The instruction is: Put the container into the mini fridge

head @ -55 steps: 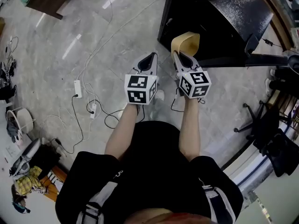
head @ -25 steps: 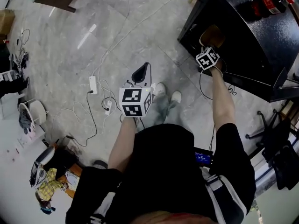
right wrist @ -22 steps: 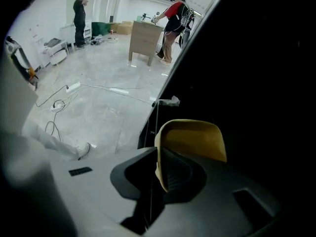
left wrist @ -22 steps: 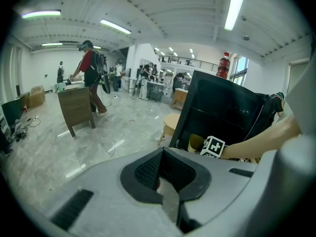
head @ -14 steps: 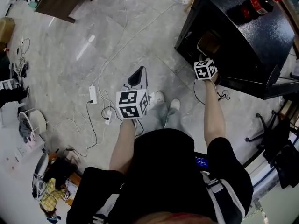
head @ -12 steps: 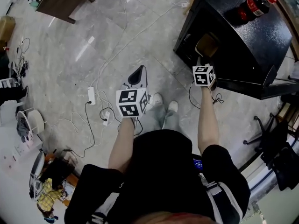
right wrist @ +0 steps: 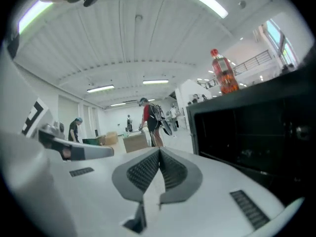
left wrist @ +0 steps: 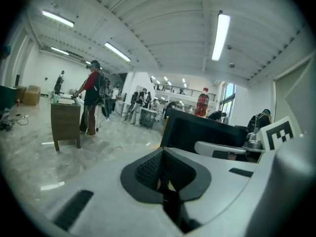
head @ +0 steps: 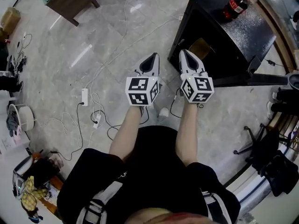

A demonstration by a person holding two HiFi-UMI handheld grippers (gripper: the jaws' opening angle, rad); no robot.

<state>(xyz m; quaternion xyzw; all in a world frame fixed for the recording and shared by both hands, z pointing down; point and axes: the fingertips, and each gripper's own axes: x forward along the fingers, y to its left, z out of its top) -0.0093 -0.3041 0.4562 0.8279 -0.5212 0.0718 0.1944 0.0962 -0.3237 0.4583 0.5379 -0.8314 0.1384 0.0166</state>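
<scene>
Left gripper (head: 152, 59) and right gripper (head: 185, 54) are both closed and empty; the container (head: 202, 48) just beyond the right one could tip from the mini fridge (head: 233, 41) if seated shallow.

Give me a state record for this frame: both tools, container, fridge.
left tool: jaws together, empty
right tool: jaws together, empty, just outside the fridge opening
container: tan, inside the mini fridge, no tool touching it
mini fridge: black, on the floor, front open
cola bottle: on the fridge top
</scene>
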